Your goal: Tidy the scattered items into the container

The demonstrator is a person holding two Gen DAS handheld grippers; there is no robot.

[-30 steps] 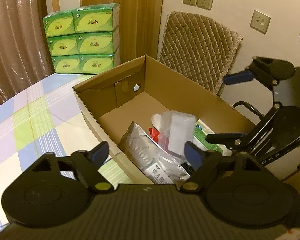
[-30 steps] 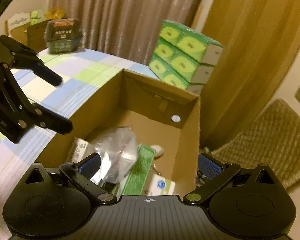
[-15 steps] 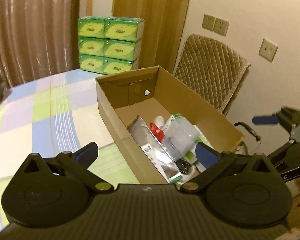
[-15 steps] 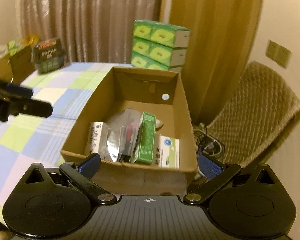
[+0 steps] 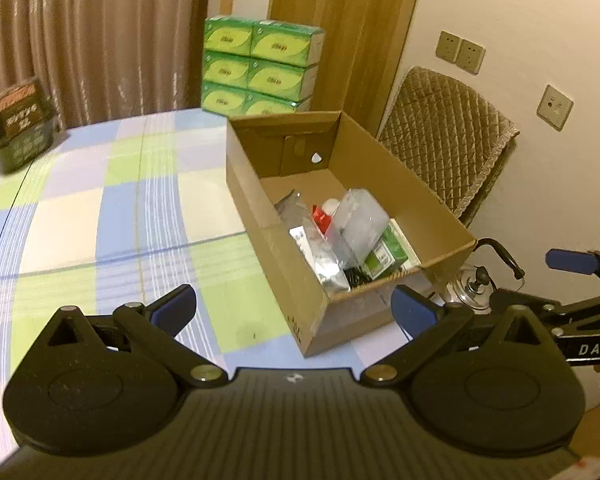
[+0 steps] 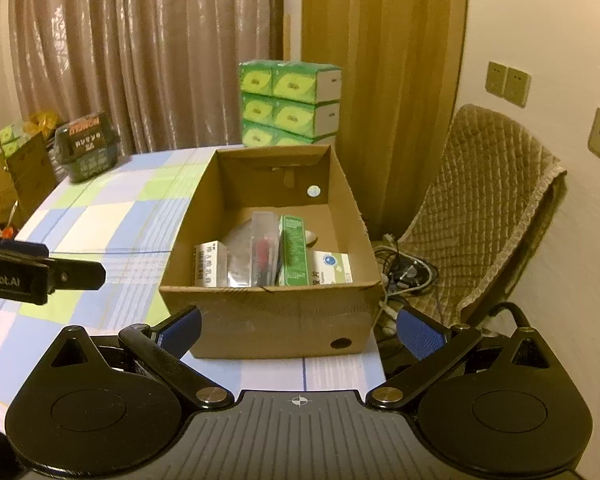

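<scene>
An open cardboard box [image 5: 312, 312] stands on the checked tablecloth near the table's right edge. Inside lie a silver foil pouch [image 5: 332, 272], a clear plastic case [image 5: 360, 220], a green carton [image 6: 294, 250], a white carton [image 6: 210, 264] and a white-and-blue carton [image 6: 330, 268]. My left gripper [image 5: 294, 310] hangs open and empty, back from the box's near corner. My right gripper [image 6: 300, 328] is also open and empty, in front of the box's short wall. Each gripper shows at the edge of the other's view: the right gripper [image 5: 548, 284], and one left finger [image 6: 72, 274].
Green tissue packs [image 5: 260, 68] are stacked behind the box. A dark green basket [image 6: 86, 152] sits at the table's far left, beside a brown carton [image 6: 20, 172]. A quilted chair [image 6: 488, 208], floor cables [image 6: 408, 272] and a kettle [image 5: 476, 280] lie beyond the table's right edge.
Both grippers drew back from over the box and rolled level, so the box now sits farther off. The left jaws spread wider. The items in the box stayed put.
</scene>
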